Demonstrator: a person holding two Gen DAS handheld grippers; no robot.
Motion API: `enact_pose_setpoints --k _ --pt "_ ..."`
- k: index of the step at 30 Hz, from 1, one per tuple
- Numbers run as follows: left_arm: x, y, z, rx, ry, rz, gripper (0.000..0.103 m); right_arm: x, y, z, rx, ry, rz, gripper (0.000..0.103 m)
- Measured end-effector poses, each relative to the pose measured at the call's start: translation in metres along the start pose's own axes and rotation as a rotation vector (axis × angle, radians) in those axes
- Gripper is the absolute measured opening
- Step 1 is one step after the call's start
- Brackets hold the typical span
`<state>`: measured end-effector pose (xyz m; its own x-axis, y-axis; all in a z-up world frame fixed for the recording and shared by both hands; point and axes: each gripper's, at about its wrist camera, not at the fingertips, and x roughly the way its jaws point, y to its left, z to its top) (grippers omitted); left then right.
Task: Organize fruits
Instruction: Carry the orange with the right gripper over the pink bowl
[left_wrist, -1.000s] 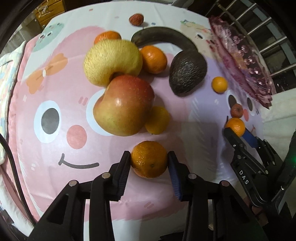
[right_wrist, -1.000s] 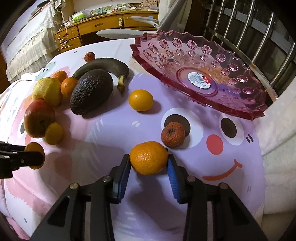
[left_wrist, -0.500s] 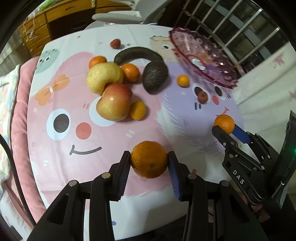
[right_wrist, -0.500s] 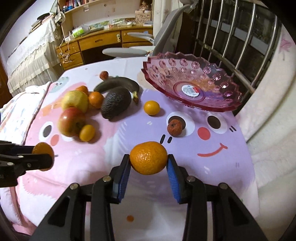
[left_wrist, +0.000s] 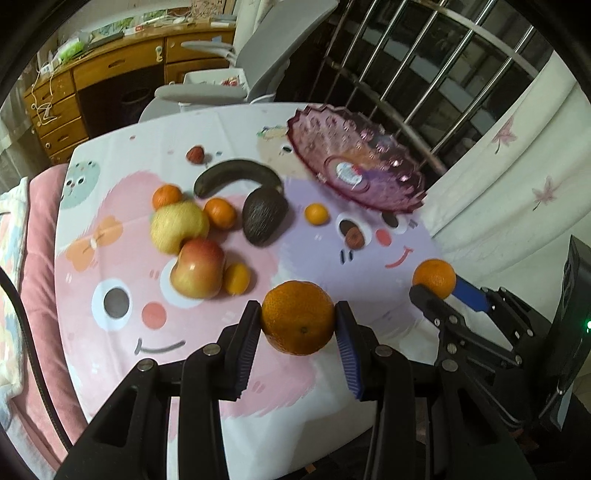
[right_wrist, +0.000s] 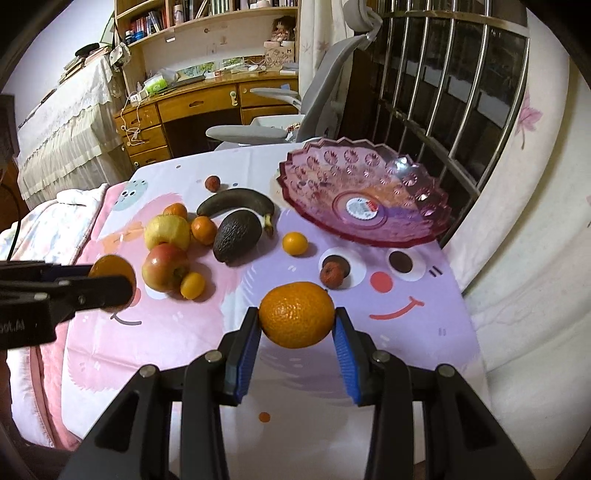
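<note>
- My left gripper (left_wrist: 298, 317) pinches a mandarin (left_wrist: 297, 316) between its blue pads, held up above the near edge of the cartoon-face tablecloth (left_wrist: 110, 206).
- My right gripper (right_wrist: 296, 315) clamps a second mandarin (right_wrist: 296, 315) the same way, also clear of the cloth.
- From the right wrist, the left gripper with its fruit shows at 9 o'clock; from the left wrist, the right gripper sits at 3 o'clock.
- The pink glass bowl (right_wrist: 424, 221) stands at 1 o'clock from the right gripper, holding only its sticker.
- At 11 o'clock on the cloth I see the loose pile: a red apple (right_wrist: 165, 266) touching a yellow apple (right_wrist: 167, 231), an avocado (right_wrist: 237, 236) just beside a dark banana (right_wrist: 236, 202), and several small oranges around them.
- A small orange (right_wrist: 294, 243) lies alone between avocado and bowl; a shrivelled reddish fruit (right_wrist: 331, 275) rests at 12 o'clock, just beyond my right mandarin.
</note>
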<state>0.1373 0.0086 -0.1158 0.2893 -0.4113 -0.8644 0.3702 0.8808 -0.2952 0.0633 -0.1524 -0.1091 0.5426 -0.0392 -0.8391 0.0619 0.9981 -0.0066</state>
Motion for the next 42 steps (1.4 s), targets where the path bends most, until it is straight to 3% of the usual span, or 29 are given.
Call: enact_pose_setpoints --k 10,25,42 --pt "0.014 -0.032 0.033 -0.019 -0.053 0.02 0.039 -0.003 -0.042 0.028 -0.023 -0.029 0.002 0.04" --pt "0.07 -0.097 0.1 -0.16 -0.099 0.111 0.039 0.043 -0.136 0.081 -0.153 0.0 0.119 0.04" --pt "0.147 -0.106 0.131 -0.31 -0.089 0.171 0.039 0.107 -0.175 0.1 -0.242 0.096 0.232 0.04"
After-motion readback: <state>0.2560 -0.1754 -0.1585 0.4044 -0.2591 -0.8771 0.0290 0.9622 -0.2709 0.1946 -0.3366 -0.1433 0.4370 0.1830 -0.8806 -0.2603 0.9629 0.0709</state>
